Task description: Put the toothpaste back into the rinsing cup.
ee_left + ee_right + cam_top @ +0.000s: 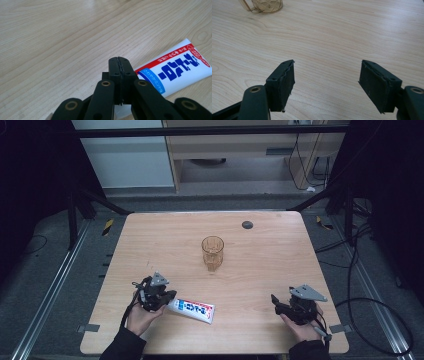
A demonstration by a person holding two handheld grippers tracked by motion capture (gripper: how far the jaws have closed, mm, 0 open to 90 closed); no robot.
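L gripper [169,296] sits at abt 7 o'clock on the table [270,270], jaws pressed flat together. In the left gripper view the tips meet with nothing visible between them; the toothpaste tube [172,68] lies just beyond and to the side, its cap end hidden under the jaw block. Can't tell if it's pinching anything below.

R gripper [276,301] is at abt 5 o'clock, jaws spread wide over bare wood, holding nothing.

Tube [192,309] lies flat near the 6 o'clock edge, long axis running roughly 10-to-4, touching or just beside the L gripper. Amber glass cup [212,253] stands upright near table centre, well apart from both grippers. Small dark disc [247,225] at abt 12–1 o'clock, not involved.

Likely step: pick up the tube w/ L gripper, prob. to go in the cup. To do it well:
- open L jaws first; as they stand they'd only shove the tube
- line jaws across the tube's short axis, not along it
- grip mid-body, not the flat crimped tail, so it won't droop
- come down low so the lower pad slides under w/o skidding the tube toward the edge
- keep R gripper free to steady the cup
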